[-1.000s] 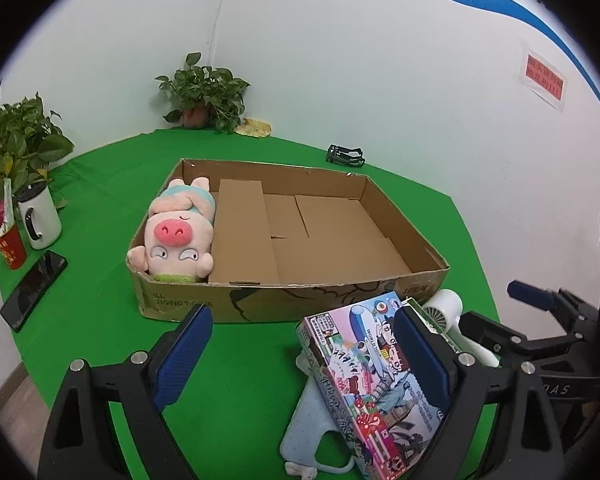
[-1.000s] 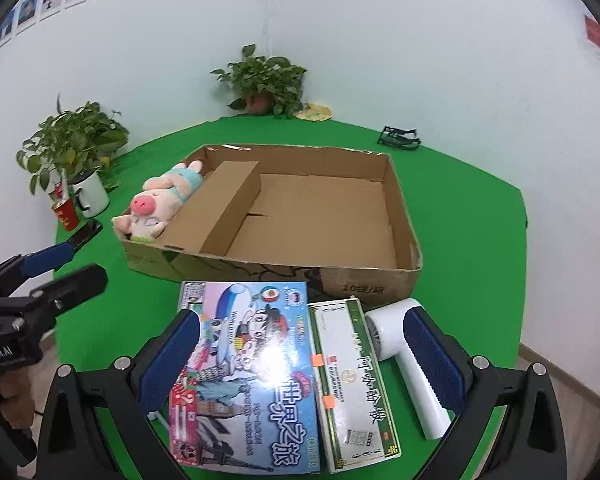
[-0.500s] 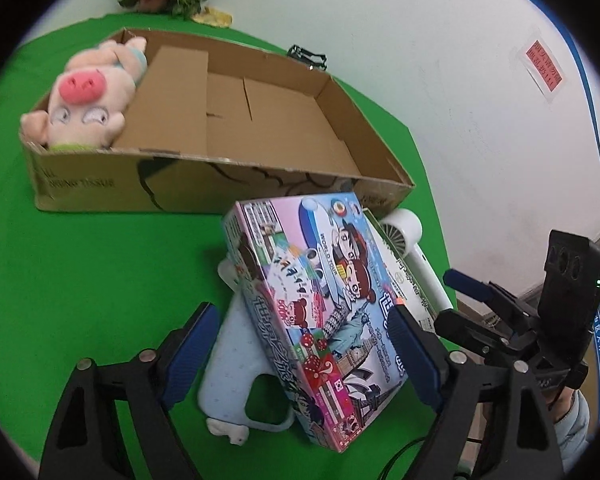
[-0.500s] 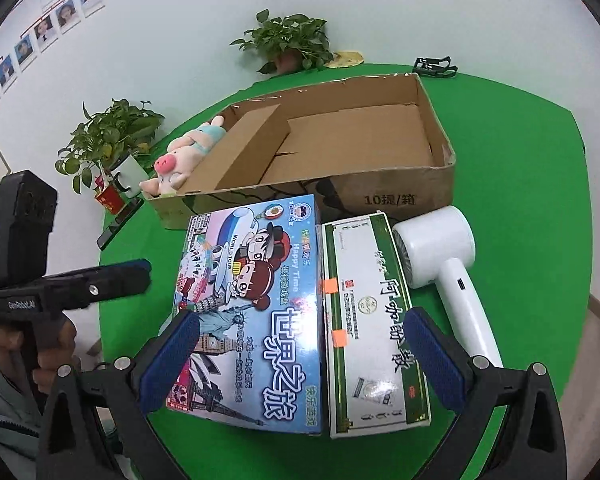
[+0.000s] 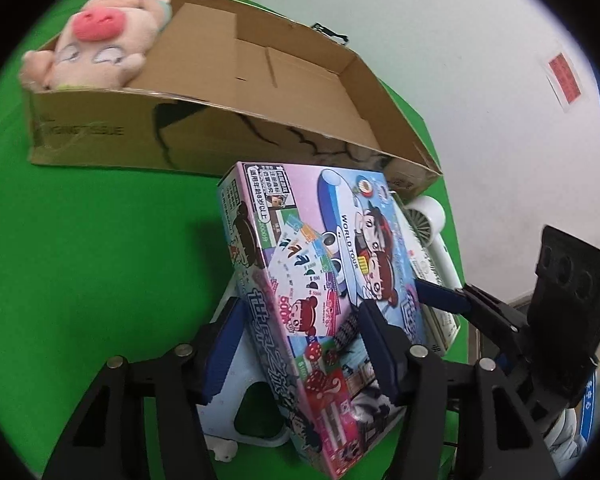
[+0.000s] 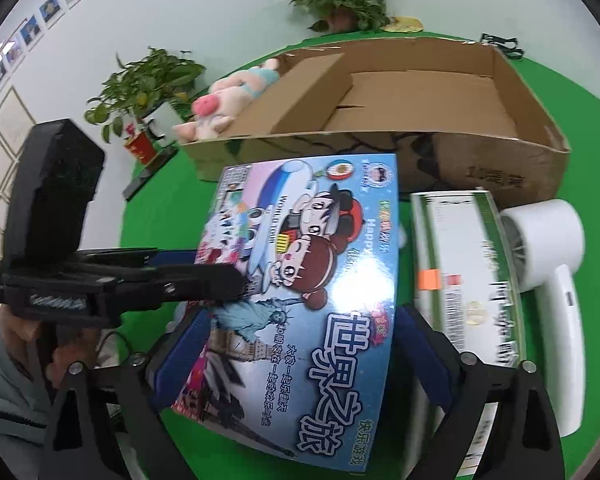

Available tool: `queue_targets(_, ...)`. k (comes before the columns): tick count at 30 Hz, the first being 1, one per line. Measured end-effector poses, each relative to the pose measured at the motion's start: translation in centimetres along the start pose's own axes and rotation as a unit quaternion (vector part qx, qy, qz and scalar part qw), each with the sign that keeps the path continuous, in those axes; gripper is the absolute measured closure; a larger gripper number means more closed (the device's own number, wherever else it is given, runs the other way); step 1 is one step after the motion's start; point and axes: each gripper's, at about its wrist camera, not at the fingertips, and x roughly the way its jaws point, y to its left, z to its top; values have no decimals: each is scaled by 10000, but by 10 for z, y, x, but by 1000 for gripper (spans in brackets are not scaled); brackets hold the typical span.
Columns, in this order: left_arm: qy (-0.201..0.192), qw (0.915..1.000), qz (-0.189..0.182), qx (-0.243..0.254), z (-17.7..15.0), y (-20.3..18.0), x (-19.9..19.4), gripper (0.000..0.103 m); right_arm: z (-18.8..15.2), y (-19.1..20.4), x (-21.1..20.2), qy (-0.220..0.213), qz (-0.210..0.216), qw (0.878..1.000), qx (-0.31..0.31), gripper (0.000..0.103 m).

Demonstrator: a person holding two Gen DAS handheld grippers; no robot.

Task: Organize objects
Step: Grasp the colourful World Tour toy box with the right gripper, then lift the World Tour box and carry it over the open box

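Game box (image 6: 300,280) long axis toward carton (image 6: 500,168) | left claw (image 5: 300,360), right claw (image 6: 300,364) closing astride it

A green-covered table (image 6: 580,80) carries a cardboard box (image 6: 500,168), a white hair dryer (image 6: 556,248) and a green-edged carton (image 6: 468,264).

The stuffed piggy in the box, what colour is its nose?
Bright pink, on the pale pink plush pig; clearest in the left wrist view.

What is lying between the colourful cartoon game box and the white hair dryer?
A long green-and-white carton lies flat between the game box and the hair dryer, clearest in the right wrist view.
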Motion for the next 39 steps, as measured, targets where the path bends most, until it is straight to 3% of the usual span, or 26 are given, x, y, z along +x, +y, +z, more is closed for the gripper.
queue_targets(3,-51,9998,44,-179,-2,15,-9,46,-2,10,-3,-131,395,9991,60,9)
queue_targets(6,-10,9997,-51,-246,-4,23,-11,45,-2,9,3,-70,181,9997,143,9)
queue_targets(9,19,9997,-64,-225,-5,24,-10,43,-3,8,10,70,280,9991,309,12)
queue_targets(12,139,9998,-85,-122,-5,22,-11,43,-5,24,11,76,275,9996,39,13)
queue_targets(15,234,9996,-108,-86,-4,22,-7,44,-6,27,9,43,259,9997,-28,17)
queue_targets(18,359,9992,-152,-34,-9,21,-6,44,-7,19,15,183,128,9997,92,29)
queue_targets(20,405,9990,-160,8,-10,19,-6,44,-8,21,16,198,163,9996,101,30)
queue_targets(23,384,9992,-94,80,-13,18,-5,44,-8,20,20,247,73,9995,178,30)
queue_targets(27,356,9993,-30,67,-13,16,0,46,-7,9,25,290,272,9980,500,30)
queue_targets(32,241,9996,105,140,-15,12,-1,47,-9,14,24,213,121,9985,496,31)
queue_targets(39,-113,9996,116,252,-13,-2,-16,47,-6,26,2,-219,-174,9987,427,41)
